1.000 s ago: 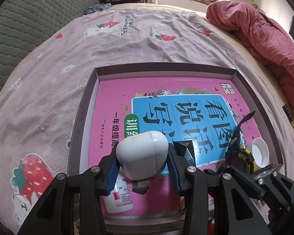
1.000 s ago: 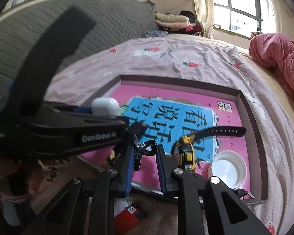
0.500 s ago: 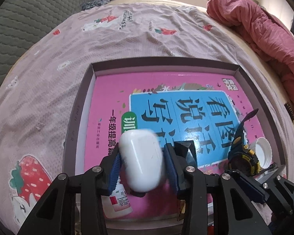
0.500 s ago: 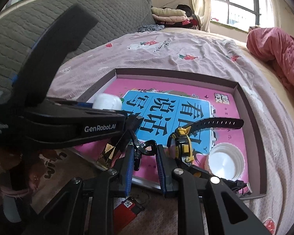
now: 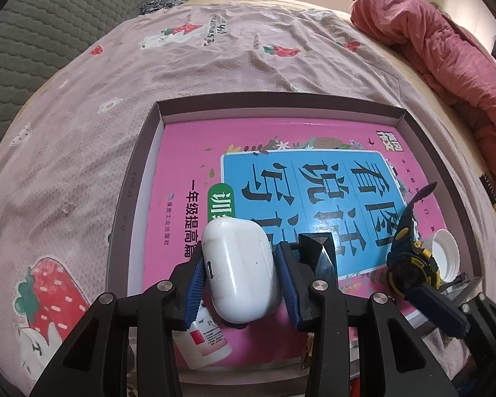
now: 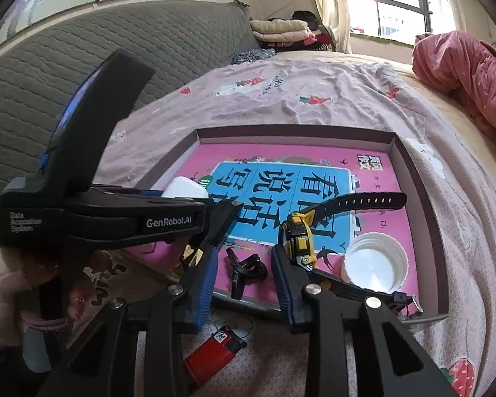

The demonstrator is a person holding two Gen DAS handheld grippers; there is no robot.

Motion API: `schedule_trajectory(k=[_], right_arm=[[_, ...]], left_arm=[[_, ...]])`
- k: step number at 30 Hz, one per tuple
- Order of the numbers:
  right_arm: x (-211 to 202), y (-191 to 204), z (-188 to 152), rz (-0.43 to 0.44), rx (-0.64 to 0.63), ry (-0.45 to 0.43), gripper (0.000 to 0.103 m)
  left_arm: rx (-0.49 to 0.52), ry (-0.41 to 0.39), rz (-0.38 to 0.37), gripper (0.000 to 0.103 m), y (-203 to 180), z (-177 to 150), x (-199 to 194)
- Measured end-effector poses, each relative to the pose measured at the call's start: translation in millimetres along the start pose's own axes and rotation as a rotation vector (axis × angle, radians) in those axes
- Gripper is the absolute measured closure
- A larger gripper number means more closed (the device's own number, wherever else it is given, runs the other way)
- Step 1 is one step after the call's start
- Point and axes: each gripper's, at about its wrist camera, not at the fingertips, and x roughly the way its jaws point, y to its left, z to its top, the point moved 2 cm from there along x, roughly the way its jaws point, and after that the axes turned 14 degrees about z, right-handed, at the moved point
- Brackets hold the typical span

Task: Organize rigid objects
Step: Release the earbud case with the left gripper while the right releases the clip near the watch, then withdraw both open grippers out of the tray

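1. while i watch the left wrist feed, my left gripper has its blue pads clamped on the sides of a white earbud case. the case is smooth and rounded with faint scuffs and a small port on its left side, and it sits just above the near left part of the pink book.
2. below the case a small white bottle with a red label lies on the book, partly hidden by the left finger.
3. the shallow box with a dark rim holds a pink book with a blue title panel that covers its floor.
4. on the right wrist feed, my right gripper is opening. its pads stand clear of a small black clip lying on the book between them.
5. right of that, a black and yellow watch stands on edge with its strap out, and a white lid lies open side up.
6. a red lighter lies on the sheet in front of the box, half behind my fingers.
7. everything rests on a pink strawberry-print bedsheet, with a grey quilted headboard to the left, a red quilt to the right and a window beyond.
8. a small metal part at the box's near right corner is too small for me to make out.
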Motion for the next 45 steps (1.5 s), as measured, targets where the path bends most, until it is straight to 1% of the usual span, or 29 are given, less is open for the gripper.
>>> schedule_trajectory(k=[5, 8, 10, 12, 16, 21, 25, 28, 29, 30, 34, 39, 42, 45], right_arm=[[-12.5, 3.9, 5.0, 0.018, -0.006, -0.052, 0.069], [-20.3, 2.4, 7.2, 0.002, -0.009, -0.073, 0.068], [-27.5, -0.2, 6.4, 0.002, 0.0, -0.085, 0.066], [-33.3, -3.0, 5.5, 0.001, 0.01, -0.096, 0.06], [-48.3, -9.3, 2.1, -0.007, 0.042, -0.122, 0.059], [-61.4, -9.4, 0.9, -0.038, 0.038, -0.143, 0.058], [-71.4, -8.2, -3.5, -0.06, 0.031, -0.149, 0.058], [-78.9, -6.3, -5.7, -0.072, 0.023, -0.155, 0.055], [-81.5, -5.8, -6.2, -0.075, 0.022, -0.161, 0.052], [-84.4, -5.3, -6.4, -0.077, 0.023, -0.169, 0.051], [-95.8, -4.8, -5.1, -0.102, 0.031, -0.202, 0.05], [-101.3, -3.3, -5.9, -0.118, 0.037, -0.21, 0.049], [-104.6, 2.0, -6.2, -0.142, 0.016, -0.213, 0.049], [-108.5, 7.8, -6.9, -0.156, -0.008, -0.218, 0.049]], left_arm=[[-0.013, 0.008, -0.009, 0.061, 2.8, -1.8, -1.5], [-0.001, 0.007, 0.001, 0.061, 2.6, -4.2, -3.9], [-0.002, 0.007, 0.0, 0.061, 3.4, -6.3, -6.2], [-0.002, 0.012, -0.007, 0.06, 4.2, -7.7, -7.7], [0.002, 0.011, -0.001, 0.059, 5.7, -10.1, -12.8], [-0.007, -0.012, -0.014, 0.054, 9.3, -11.5, -24.6], [-0.011, -0.029, -0.016, 0.053, 11.9, -11.5, -34.8], [-0.025, -0.042, -0.021, 0.051, 14.4, -12.2, -41.6], [-0.027, -0.046, -0.02, 0.05, 15.2, -12.5, -43.7], [-0.029, -0.056, -0.016, 0.049, 16.7, -13.4, -48.5], [-0.05, -0.095, -0.006, 0.047, 25.2, -17.0, -67.5], [-0.061, -0.127, -0.008, 0.045, 32.1, -20.8, -88.4], [-0.059, -0.151, 0.001, 0.044, 34.1, -23.8, -101.7], [-0.06, -0.162, -0.006, 0.043, 35.4, -26.3, -111.8]])
